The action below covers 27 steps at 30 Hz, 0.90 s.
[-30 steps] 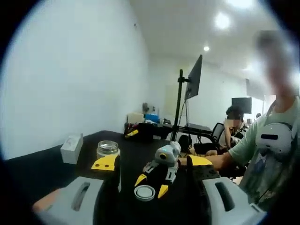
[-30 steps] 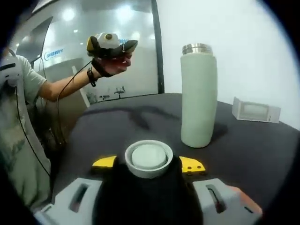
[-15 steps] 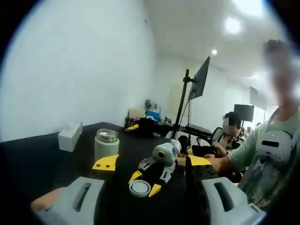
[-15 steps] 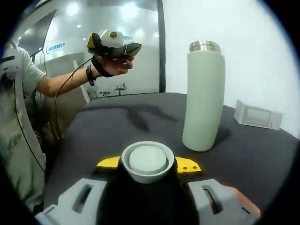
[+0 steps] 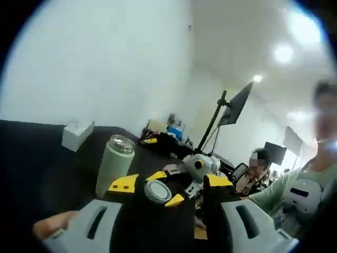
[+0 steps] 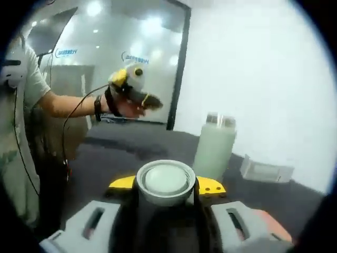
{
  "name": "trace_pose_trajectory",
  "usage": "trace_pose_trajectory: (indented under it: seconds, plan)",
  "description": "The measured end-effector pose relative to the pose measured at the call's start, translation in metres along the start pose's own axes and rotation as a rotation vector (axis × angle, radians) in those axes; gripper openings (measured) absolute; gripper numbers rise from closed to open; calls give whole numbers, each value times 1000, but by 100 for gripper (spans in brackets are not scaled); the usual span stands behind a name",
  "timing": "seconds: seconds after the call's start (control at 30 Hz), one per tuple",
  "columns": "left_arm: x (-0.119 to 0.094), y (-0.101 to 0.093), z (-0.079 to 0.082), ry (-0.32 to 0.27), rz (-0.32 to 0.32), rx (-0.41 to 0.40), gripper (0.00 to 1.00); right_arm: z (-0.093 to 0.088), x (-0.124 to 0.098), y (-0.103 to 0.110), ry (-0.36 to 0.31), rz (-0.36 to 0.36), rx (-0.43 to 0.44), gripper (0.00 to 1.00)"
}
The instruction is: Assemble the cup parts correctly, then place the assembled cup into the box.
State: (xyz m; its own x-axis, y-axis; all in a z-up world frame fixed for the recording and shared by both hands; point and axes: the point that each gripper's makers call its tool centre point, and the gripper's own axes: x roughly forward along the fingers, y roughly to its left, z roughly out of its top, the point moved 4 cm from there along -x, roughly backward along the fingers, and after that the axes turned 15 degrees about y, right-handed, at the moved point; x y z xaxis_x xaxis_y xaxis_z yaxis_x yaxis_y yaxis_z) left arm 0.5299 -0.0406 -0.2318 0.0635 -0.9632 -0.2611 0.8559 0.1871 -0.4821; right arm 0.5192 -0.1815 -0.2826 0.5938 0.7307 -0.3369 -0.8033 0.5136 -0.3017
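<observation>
A pale green cup body (image 5: 115, 164) with a steel rim stands upright on the black table (image 5: 31, 153). In the right gripper view the cup body (image 6: 213, 148) rises just beyond my right gripper (image 6: 166, 184), which is shut on a white round lid (image 6: 166, 177). In the left gripper view my left gripper (image 5: 170, 182) is open, its yellow-tipped jaws wide apart. Between and beyond them the right gripper (image 5: 165, 188) carries the lid (image 5: 156, 192), to the right of the cup body. A hand holds the left gripper (image 6: 132, 88) in the air, left of the cup body.
A small white box (image 5: 77, 134) lies on the table beyond the cup body, also seen as the white box (image 6: 266, 171) at the right. A monitor on a stand (image 5: 231, 108), desk clutter and seated people fill the background. A glass wall (image 6: 105, 58) stands behind the table.
The right gripper has lifted the lid and drawn back from the cup body. The left gripper has come lower, nearer the cup body. Both views have tilted.
</observation>
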Motion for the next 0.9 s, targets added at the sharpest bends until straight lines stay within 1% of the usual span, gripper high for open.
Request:
trace_pose_trajectory:
  seconds: [0.03,0.13,0.2,0.23,0.3,0.4,0.43,0.5,0.53,0.57,0.67,0.8,0.83,0.9]
  plan:
    - [6,-2,1,3,-5,0,45,12,-7,-1,-14,-31,-37,39]
    - [18,-10,6,17,-18,1,45,38,-22,-2,-58,-92,-108,39]
    - [25,-16,13,12,-33,3,43,54,-32,0,-89,-111,-144,39]
    - [28,-22,18,7,-58,8,43,61,-36,0,-92,-132,-166,39]
    - [33,-30,28,-6,-89,3,43,70,-41,2,-94,-145,-207,39]
    - [39,-41,37,-2,-146,-10,41,83,-49,2,-94,-177,-260,39]
    - [40,-41,39,-5,-141,-10,41,88,-52,3,-92,-186,-282,39]
    - [41,-44,46,-28,-149,-11,38,94,-56,5,-91,-196,-309,39]
    - [41,-48,48,-36,-178,-22,37,97,-57,7,-90,-200,-321,39]
    - [42,-50,50,-38,-191,-34,36,100,-58,8,-94,-209,-334,39]
    - [47,-56,50,-27,-227,-33,34,107,-61,10,-97,-246,-389,39]
    - [52,-66,47,-5,-262,-25,32,112,-60,15,-81,-269,-442,39]
    - [53,-68,46,5,-284,-27,31,113,-59,17,-79,-272,-455,39]
    - [54,-69,46,3,-281,-28,30,113,-58,19,-77,-272,-461,39]
